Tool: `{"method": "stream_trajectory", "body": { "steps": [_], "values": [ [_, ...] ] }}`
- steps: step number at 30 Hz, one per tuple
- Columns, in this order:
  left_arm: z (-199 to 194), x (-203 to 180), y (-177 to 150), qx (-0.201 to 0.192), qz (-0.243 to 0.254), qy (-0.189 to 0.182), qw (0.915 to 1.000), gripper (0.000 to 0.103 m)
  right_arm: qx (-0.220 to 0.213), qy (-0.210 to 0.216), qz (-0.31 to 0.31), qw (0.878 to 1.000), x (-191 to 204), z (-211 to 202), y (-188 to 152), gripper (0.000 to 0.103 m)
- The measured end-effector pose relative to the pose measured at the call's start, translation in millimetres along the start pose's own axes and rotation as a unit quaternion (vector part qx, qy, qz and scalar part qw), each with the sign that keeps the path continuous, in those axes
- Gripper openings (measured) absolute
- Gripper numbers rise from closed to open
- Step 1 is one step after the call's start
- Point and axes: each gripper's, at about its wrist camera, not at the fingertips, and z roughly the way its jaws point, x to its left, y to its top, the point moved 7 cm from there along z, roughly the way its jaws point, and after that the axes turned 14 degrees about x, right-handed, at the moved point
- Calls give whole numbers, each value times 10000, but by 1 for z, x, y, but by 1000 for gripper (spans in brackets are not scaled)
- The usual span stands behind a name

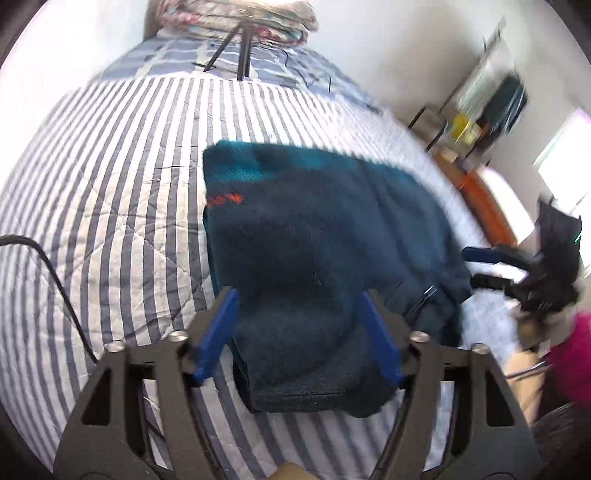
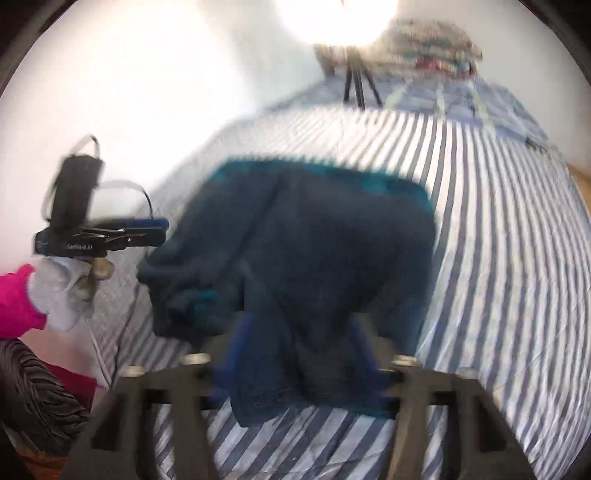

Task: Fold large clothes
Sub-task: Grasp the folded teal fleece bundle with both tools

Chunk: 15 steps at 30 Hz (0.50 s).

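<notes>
A dark blue fleece garment (image 1: 317, 236) with a teal edge and a small red mark lies folded on the striped bed cover (image 1: 110, 177). My left gripper (image 1: 297, 295) hovers over its near end, blue fingers spread wide, nothing pinched. The right gripper (image 1: 480, 266) shows at the garment's right side, also apart from the cloth. In the blurred right wrist view the garment (image 2: 332, 240) lies under my right gripper (image 2: 297, 325), whose fingers stand open on either side of a hanging fold. The left gripper (image 2: 159, 229) is at the garment's left edge, held by a gloved hand (image 2: 62, 295).
A black tripod (image 1: 240, 48) stands at the head of the bed by folded patterned bedding (image 1: 236, 18). A black cable (image 1: 55, 273) runs over the cover at left. A shelf with clutter (image 1: 480, 110) and an orange bed frame (image 1: 487, 206) lie at right. A pink sleeve (image 2: 14, 302) is close by.
</notes>
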Motion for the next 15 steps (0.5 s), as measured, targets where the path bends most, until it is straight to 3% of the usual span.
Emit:
{"method": "stream_trajectory", "body": {
  "steps": [2,4,6,10,12,15],
  "values": [
    [-12,13,8,-74,-233,-308,9992,74,-175,-79,-106,9998,-8,-10,3,92],
    [-17,27,17,-139,-504,-511,9973,76,-184,-103,-105,9997,-19,-14,7,93],
    [-18,44,23,-142,-945,-898,9914,79,-129,-66,37,9999,-30,-13,7,96],
    [0,82,29,138,-1846,-1511,9710,79,-9,209,471,9987,-57,-4,9,98],
    [10,91,28,258,-2015,-1693,9644,79,59,486,774,9958,-70,4,9,98],
    [20,97,29,370,-2011,-1755,9630,79,176,786,1052,9912,-82,17,7,98]
  ]
}}
